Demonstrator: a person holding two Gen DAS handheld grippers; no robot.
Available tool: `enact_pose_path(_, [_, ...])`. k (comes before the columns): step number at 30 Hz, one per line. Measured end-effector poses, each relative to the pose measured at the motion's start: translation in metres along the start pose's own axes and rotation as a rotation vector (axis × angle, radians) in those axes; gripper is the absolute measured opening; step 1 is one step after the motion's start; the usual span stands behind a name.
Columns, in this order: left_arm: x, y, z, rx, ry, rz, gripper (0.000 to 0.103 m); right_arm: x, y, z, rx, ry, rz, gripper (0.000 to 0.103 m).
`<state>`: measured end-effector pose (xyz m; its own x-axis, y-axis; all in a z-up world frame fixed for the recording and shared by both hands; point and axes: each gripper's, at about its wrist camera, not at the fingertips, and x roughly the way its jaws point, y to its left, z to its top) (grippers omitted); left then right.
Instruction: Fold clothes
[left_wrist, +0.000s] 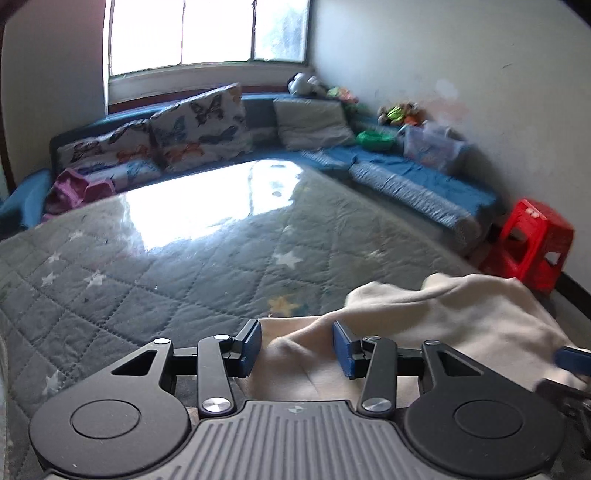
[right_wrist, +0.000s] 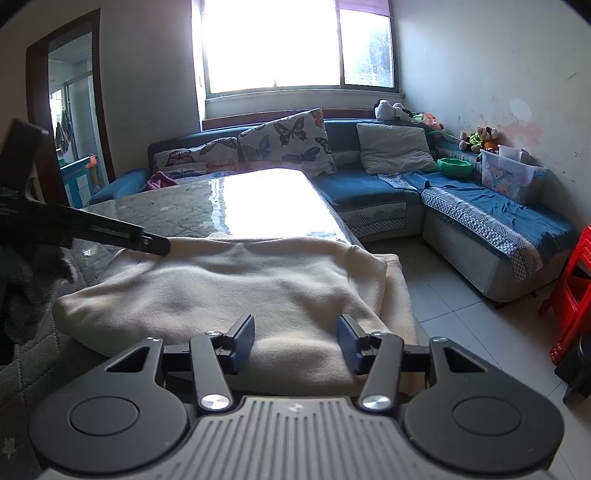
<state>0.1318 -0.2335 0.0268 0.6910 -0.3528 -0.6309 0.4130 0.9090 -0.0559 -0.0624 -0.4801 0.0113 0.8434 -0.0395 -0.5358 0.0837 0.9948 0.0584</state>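
Note:
A cream fleece garment (right_wrist: 229, 291) lies folded over on the grey quilted table (right_wrist: 173, 210), near its right edge. My right gripper (right_wrist: 295, 341) is open just above the garment's near edge, holding nothing. My left gripper (left_wrist: 297, 349) is open over the garment's left part (left_wrist: 461, 314), with cloth lying between and below the fingers, not pinched. The left gripper also shows in the right wrist view (right_wrist: 155, 245), its tip at the garment's far left corner. A blue pad of the right gripper (left_wrist: 574, 360) shows at the right edge of the left wrist view.
The table (left_wrist: 147, 277) carries a shiny plastic cover with window glare. A blue corner sofa (right_wrist: 369, 188) with butterfly cushions (right_wrist: 288, 144) stands behind it. A red plastic stool (right_wrist: 576, 291) stands on the tiled floor at right. A clear storage box (right_wrist: 511, 173) sits on the sofa.

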Motion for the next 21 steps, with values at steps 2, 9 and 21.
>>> enact_pose_path(2, [0.002,0.004,0.0,-0.025,0.011,0.001,0.047,0.0,0.001,0.001,-0.009,-0.001,-0.004,0.052])
enact_pose_path(9, [-0.021,0.007,-0.008,-0.024,0.009,-0.005,0.057,-0.006,0.006,0.004,-0.018,-0.014,-0.012,0.059])
enact_pose_path(21, [-0.076,0.005,-0.038,-0.011,-0.027,-0.041,0.087,-0.035,0.024,-0.002,-0.015,-0.048,-0.038,0.084])
